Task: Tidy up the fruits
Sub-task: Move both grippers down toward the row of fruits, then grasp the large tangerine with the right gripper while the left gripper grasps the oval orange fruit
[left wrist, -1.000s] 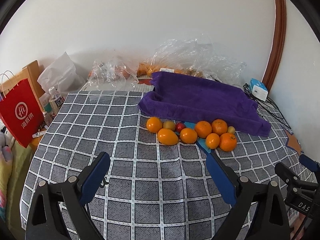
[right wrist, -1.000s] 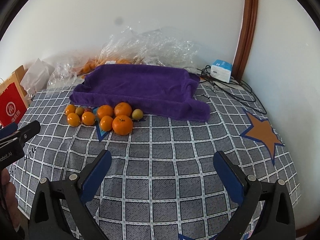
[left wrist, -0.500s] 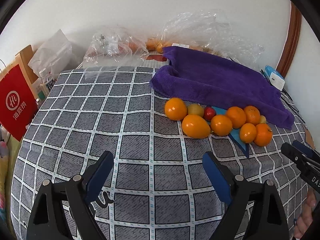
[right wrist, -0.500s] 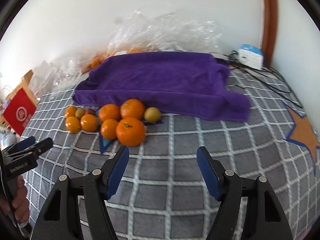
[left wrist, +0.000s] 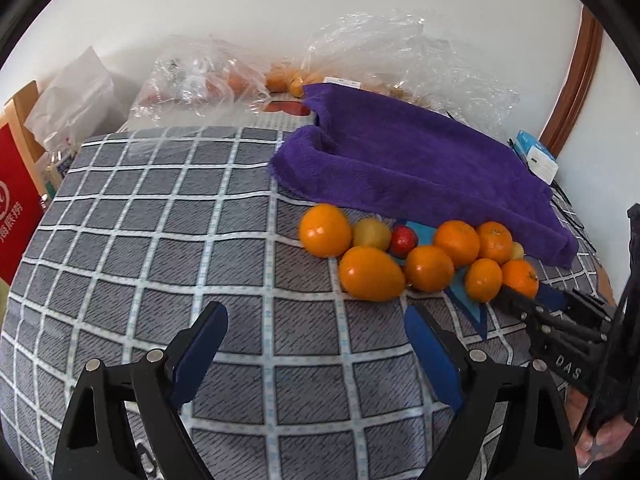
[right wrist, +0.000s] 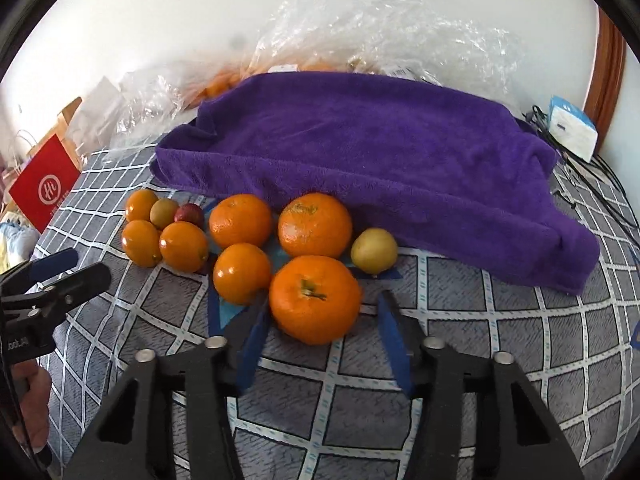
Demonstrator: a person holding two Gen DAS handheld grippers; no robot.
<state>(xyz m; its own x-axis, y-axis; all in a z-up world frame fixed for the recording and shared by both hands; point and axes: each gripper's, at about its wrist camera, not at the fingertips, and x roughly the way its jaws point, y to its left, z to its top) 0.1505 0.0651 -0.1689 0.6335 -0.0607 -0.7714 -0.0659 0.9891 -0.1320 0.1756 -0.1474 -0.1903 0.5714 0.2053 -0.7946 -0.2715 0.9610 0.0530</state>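
A cluster of several oranges (left wrist: 428, 268) with two yellow-green fruits and a small red fruit (right wrist: 189, 214) lies on the checked cloth, along the front edge of a purple towel (right wrist: 360, 140). My right gripper (right wrist: 323, 304) has its jaws closing around the nearest big orange (right wrist: 314, 298). The orange sits between the fingertips, and a gap still shows at the right pad. It also shows at the right edge as the right gripper (left wrist: 560, 320). My left gripper (left wrist: 315, 310) hovers over bare cloth left of the fruit, jaws wide and narrowing slightly, nothing between them.
Clear plastic bags (left wrist: 192, 80) holding more fruit lie behind the towel against the wall. A red paper bag (right wrist: 44, 190) stands off the table's left edge. A white-and-blue box (right wrist: 572, 128) and black cables sit at the far right. The cloth's front edge curves down nearby.
Both grippers have come down and closer to the fruit. The right jaws have narrowed from wide open to flank the front orange. The left jaws have narrowed a little.
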